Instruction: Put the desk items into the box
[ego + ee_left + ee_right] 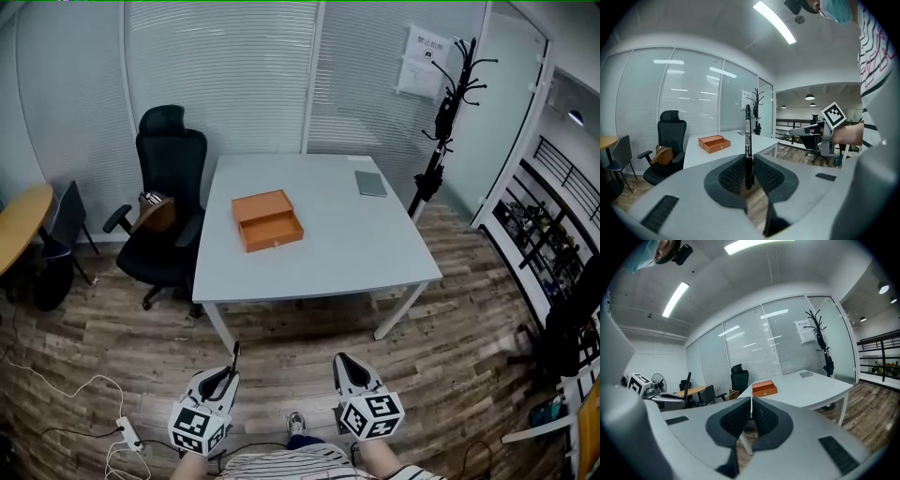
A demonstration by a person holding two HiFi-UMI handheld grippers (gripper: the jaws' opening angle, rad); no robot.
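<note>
Floor: wood planks, under me and running beneath the furniture.
Desk: white top on white legs, straight ahead of me.
Chair: black office chair, at the desk's left side.
Walls: glass partitions with shut blinds; a paper notice is stuck on one pane.
Corner: black coat stand, right of the desk.
Left edge: round wooden table.
Light: ceiling strip lamp, lit.

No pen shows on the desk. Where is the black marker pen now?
The black marker pen is clamped between the left gripper's jaws at the head view's lower left, short of the white table holding the orange box.
</note>
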